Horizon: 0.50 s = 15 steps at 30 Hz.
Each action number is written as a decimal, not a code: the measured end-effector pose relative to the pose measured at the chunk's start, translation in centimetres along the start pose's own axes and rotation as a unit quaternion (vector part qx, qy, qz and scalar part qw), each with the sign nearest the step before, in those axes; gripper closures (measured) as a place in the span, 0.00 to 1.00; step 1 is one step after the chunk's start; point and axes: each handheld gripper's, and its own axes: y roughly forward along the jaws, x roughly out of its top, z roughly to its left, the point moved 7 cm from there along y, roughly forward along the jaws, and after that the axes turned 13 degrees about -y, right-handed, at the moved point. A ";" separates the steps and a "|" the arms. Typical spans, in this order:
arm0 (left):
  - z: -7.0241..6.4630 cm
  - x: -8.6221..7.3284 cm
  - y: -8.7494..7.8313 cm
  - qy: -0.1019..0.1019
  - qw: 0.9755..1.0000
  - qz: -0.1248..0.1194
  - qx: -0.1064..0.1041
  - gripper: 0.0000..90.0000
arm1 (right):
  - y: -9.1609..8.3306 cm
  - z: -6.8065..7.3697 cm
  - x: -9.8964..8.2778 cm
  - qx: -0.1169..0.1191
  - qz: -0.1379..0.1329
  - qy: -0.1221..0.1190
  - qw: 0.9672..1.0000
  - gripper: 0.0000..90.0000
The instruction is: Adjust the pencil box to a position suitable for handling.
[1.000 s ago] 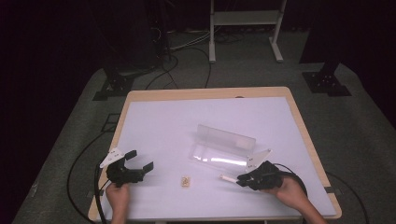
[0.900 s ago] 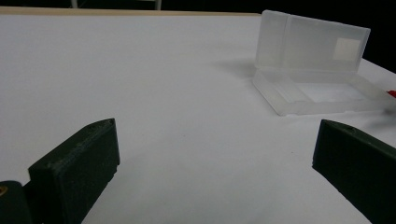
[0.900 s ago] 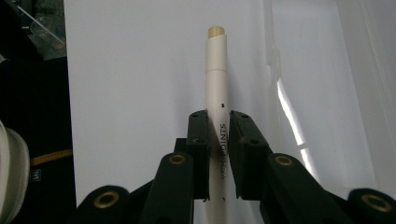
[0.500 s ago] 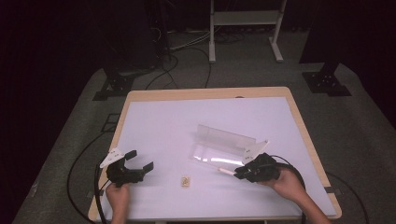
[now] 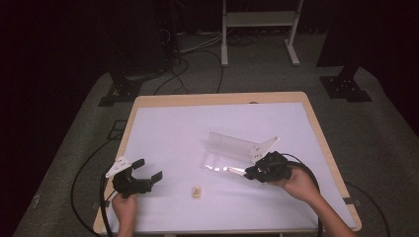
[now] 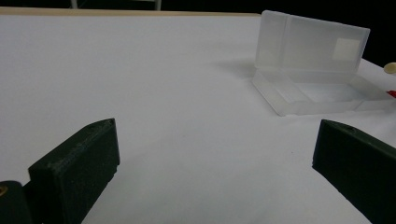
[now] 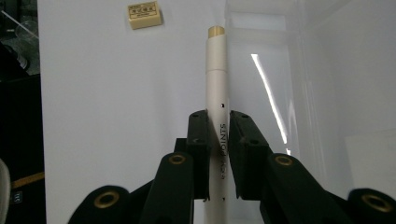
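**White pen clamped in the right gripper, case lying open mid-table**

The right gripper point(image 5: 248, 173) sits toward the right part of the white tabletop point(image 5: 188, 128), closer to the near edge than the far one. Its two black jaws are squeezed onto a slim white pen with a tan end cap point(image 7: 216, 93), pads pressing on both sides of the barrel. There's lettering along the barrel, but I can't read it fully. The pen sticks out past the jaws, its tip over the near rim of the clear plastic pencil case point(image 5: 232, 153). That case sits about mid-table, a bit right of centre, lid hinged up and standing upright behind the shallow tray.

The left gripper point(image 5: 144, 170) is near the tabletop's near-left corner, jaws spread wide with nothing between them, just bare table in the left gripper view.

A small beige rectangular eraser point(image 5: 196, 191) lies flat near the near edge, between the two grippers and touching neither.
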 end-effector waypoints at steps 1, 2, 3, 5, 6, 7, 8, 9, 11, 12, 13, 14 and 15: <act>0.0 0.0 0.0 0.000 1.000 0.000 0.000 0.00 | 0.0 0.0 0.0 0.000 0.000 0.000 1.000 0.87; 0.0 0.0 0.0 0.000 1.000 0.000 0.000 0.00 | 0.0 -0.2 0.1 -0.001 0.001 0.000 1.000 0.87; 0.0 0.0 0.0 -0.001 1.000 0.000 0.000 0.00 | 0.0 -0.4 0.3 -0.002 0.002 0.002 1.000 0.87; 0.0 0.0 0.0 0.000 1.000 0.000 0.000 0.00 | 0.1 -0.5 0.3 -0.001 0.002 0.002 1.000 0.87; 0.0 0.0 0.0 0.000 1.000 0.000 0.000 0.00 | 0.1 -0.6 0.4 -0.001 0.002 0.002 1.000 0.87; 0.0 0.0 0.0 -0.001 1.000 0.000 0.000 0.00 | 0.2 -0.8 0.6 -0.003 0.004 0.002 1.000 0.87; 0.0 0.0 0.0 -0.001 1.000 0.000 0.000 0.00 | 0.2 -0.8 0.6 -0.003 0.004 0.002 1.000 0.87; 0.0 0.0 0.0 -0.001 1.000 0.001 -0.001 0.00 | 0.3 -1.1 0.8 -0.004 0.005 0.002 1.000 0.87; 0.0 0.0 0.0 0.000 1.000 0.000 0.000 0.00 | 0.4 -1.2 0.8 -0.004 0.005 0.001 1.000 0.87; 0.0 0.0 0.0 0.000 1.000 -0.001 0.000 0.00 | 0.5 -1.3 1.0 -0.003 0.005 0.002 1.000 0.87; 0.0 0.0 0.0 0.000 1.000 -0.001 0.000 0.00 | 0.5 -1.4 1.1 -0.004 0.006 0.001 1.000 0.87; 0.0 0.0 0.0 0.000 1.000 -0.001 0.000 0.00 | 0.5 -1.6 1.2 -0.005 0.006 0.001 1.000 0.87; 0.0 0.0 0.0 0.000 1.000 -0.001 0.000 0.00 | 0.5 -1.7 1.3 -0.005 0.006 0.000 1.000 0.87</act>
